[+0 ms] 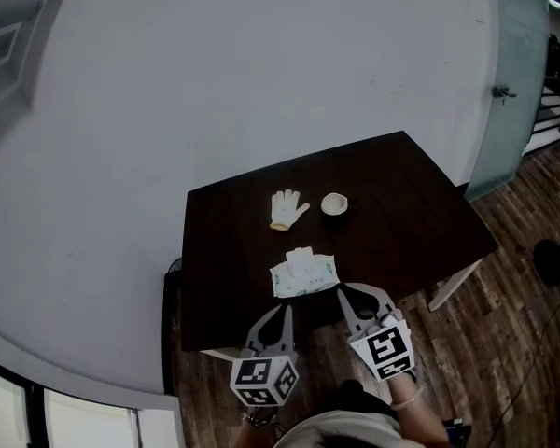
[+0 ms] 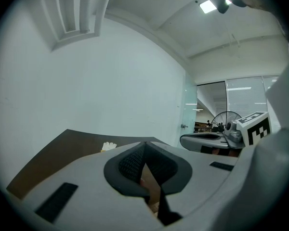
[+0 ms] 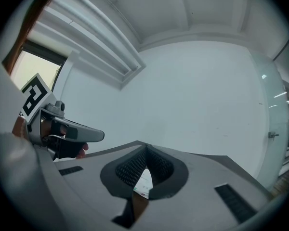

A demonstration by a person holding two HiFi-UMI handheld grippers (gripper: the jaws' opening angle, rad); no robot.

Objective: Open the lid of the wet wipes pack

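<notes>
Head view: the wet wipes pack (image 1: 304,275) is shown lying crosswise near the table's (image 1: 420,222) front edge, just ahead of the right gripper (image 1: 341,293), the left gripper (image 1: 286,308) set farther back; left gripper view: jaws are pressed together, empty; right gripper view: jaws are likewise clenched, with the pack (image 3: 143,182) glimpsed beneath.

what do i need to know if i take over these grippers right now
Left gripper: shut, empty, at the table's near edge.
Right gripper: shut, empty, close to the wet wipes pack's near right corner.
Pack lies flat near the front edge; glove and small cup lie beyond it.
Done: nothing evident; lid state too small to tell.
To do: grip the lid and lift it.
</notes>
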